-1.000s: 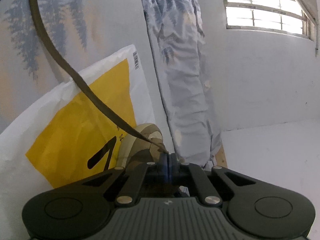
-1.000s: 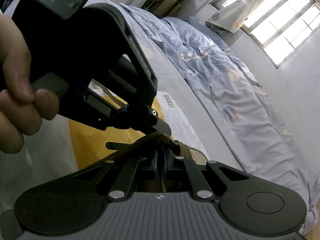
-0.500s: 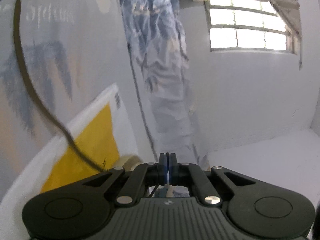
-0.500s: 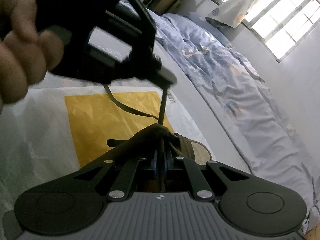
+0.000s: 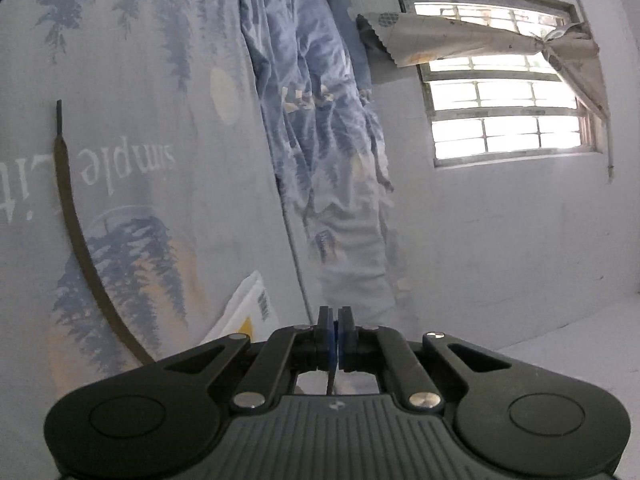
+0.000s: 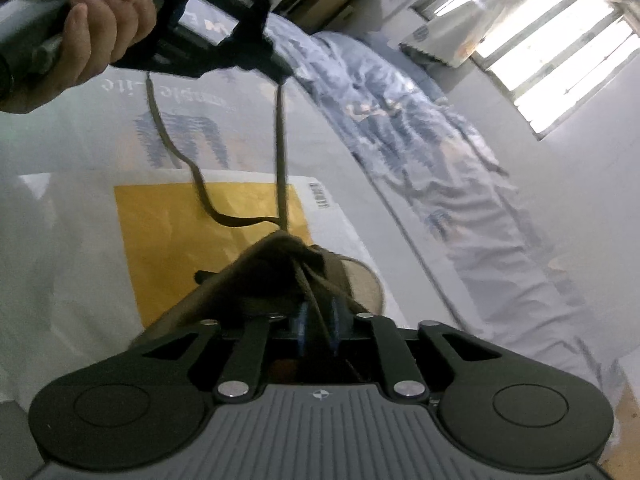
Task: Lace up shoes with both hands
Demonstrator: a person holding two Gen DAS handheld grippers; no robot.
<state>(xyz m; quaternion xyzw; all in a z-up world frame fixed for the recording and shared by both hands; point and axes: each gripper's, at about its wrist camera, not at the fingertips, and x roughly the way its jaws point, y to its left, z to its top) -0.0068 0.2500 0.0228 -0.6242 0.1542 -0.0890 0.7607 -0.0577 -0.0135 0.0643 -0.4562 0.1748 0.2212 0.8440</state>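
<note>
Left claw (image 6: 280,74): clamped on the brown lace (image 6: 280,152), raised above the shoe (image 6: 304,276), lace taut. Right claw (image 6: 318,330): jaws just opened to a narrow gap, strands loose between them. Advice: draw straight up from the eyelet with steady tension. Shoe: brown, pale sole, on a yellow-and-white bag (image 6: 160,232) on the bed (image 6: 400,120).

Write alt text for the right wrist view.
The left claw, raised in a hand, pulls a brown lace taut up from a brown shoe on a yellow-and-white bag. The right claw, just opened, straddles another lace strand.
</note>
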